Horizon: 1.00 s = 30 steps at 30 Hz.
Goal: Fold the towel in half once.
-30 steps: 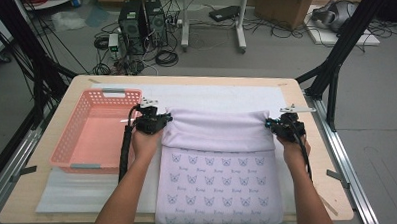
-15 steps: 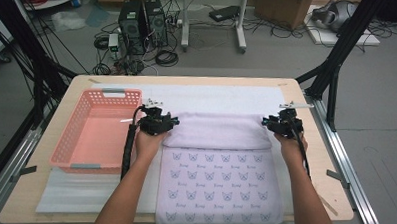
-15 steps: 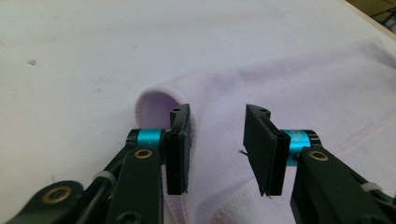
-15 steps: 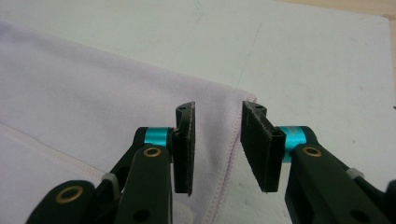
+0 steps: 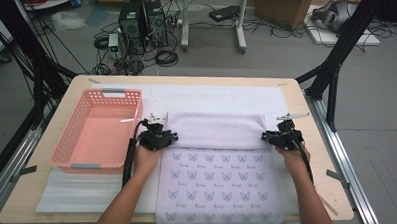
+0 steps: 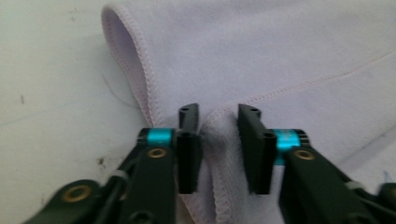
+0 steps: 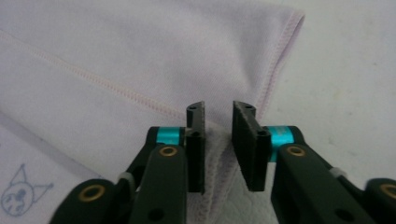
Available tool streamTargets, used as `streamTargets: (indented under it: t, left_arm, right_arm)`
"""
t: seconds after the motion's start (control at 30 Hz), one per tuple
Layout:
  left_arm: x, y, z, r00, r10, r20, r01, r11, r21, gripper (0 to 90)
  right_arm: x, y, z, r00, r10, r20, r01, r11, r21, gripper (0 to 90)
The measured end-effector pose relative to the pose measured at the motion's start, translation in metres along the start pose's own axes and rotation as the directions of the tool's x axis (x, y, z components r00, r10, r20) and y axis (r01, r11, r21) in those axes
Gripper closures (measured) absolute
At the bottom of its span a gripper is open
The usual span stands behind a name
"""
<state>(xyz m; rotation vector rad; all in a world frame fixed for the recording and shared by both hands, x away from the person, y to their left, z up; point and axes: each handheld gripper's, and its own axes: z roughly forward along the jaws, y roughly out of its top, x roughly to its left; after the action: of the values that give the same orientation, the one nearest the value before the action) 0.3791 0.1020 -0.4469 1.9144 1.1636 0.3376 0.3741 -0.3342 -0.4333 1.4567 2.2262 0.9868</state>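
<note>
A lilac towel (image 5: 219,191) printed with small blue cat faces lies on the white mat (image 5: 221,93), its far part folded back toward me as a plain flap (image 5: 217,131). My left gripper (image 5: 163,135) sits at the flap's left corner. In the left gripper view the gripper (image 6: 218,114) has its jaws slightly apart, with a raised ridge of the towel's hem (image 6: 219,154) between them. My right gripper (image 5: 273,136) is at the flap's right corner. In the right gripper view the gripper (image 7: 218,109) stands the same way over the towel (image 7: 140,56), a narrow gap straddling the stitched edge.
A pink plastic basket (image 5: 111,93) stands at the left of the table, close beside my left hand. A pale foam sheet (image 5: 84,191) lies in front of it. Bare wooden table (image 5: 319,188) runs along the right edge. Black frame posts flank the table.
Both grippers have come a little toward me with the folded edge, and the flap now lies flatter on the printed part.
</note>
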Motion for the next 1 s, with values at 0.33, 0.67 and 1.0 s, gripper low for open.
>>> streamTargets:
  t: [0.33,0.67,1.0]
  left_arm:
    - [-0.01,-0.012,-0.023,0.9982,0.047,0.038,-0.044,0.9969,-0.065,85.1]
    - [-0.025,-0.038,-0.057,0.9902,0.097,0.101,-0.083,0.9874,-0.135,85.5]
    - [-0.037,-0.065,-0.081,0.9801,0.15,0.13,-0.127,0.9772,-0.17,85.2]
  right_arm:
    - [0.009,-0.01,-0.019,0.9989,-0.047,0.001,0.047,0.998,-0.038,84.7]
    - [0.026,-0.051,-0.051,0.9968,-0.077,-0.023,0.073,0.989,-0.129,84.9]
    - [0.044,-0.081,-0.08,0.9943,-0.102,-0.031,0.096,0.982,-0.163,85.1]
